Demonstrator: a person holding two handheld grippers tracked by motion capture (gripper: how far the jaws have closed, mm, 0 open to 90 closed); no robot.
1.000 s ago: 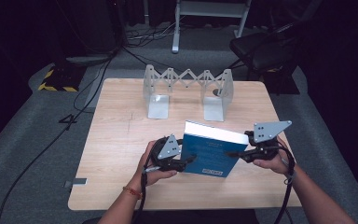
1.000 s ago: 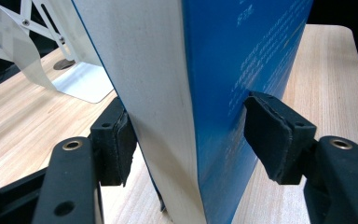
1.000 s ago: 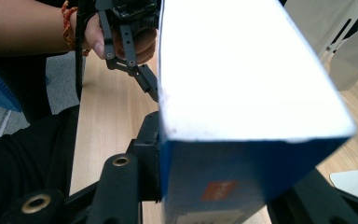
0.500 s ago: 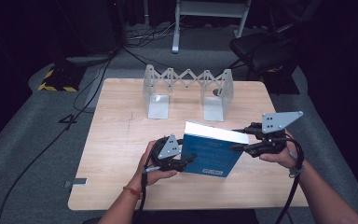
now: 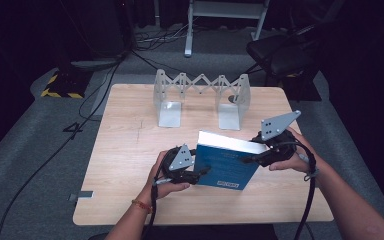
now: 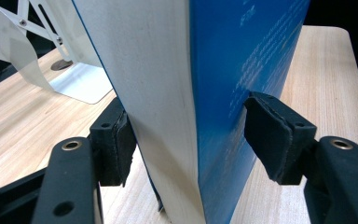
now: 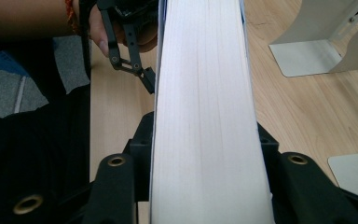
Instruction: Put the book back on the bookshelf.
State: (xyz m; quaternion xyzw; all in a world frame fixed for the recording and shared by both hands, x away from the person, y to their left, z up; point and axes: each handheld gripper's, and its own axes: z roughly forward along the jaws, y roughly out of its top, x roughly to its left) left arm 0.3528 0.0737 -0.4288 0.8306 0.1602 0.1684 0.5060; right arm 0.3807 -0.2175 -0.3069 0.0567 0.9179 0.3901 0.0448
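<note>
A thick blue book [image 5: 226, 169] stands tilted on the wooden table [image 5: 125, 150], its pale page edge up. My left gripper [image 5: 203, 173] holds its lower left end; in the left gripper view the pads press the book [image 6: 168, 84] from both sides, the gripper [image 6: 186, 135] shut on it. My right gripper [image 5: 248, 159] holds the upper right end. In the right gripper view the page block [image 7: 204, 93] sits tight between the jaws of the gripper [image 7: 205, 154], which have just been closing on it. The left gripper [image 7: 131, 60] shows beyond.
A grey metal expanding book rack [image 5: 200, 95] stands at the back of the table, its two flat feet [image 5: 170, 119] facing me. Bare wood lies between it and the book. Dark floor with cables and a chair [image 5: 285, 50] surrounds the table.
My right gripper has risen a little with the book's right end, which now sits higher. The left hand has stayed in place.
</note>
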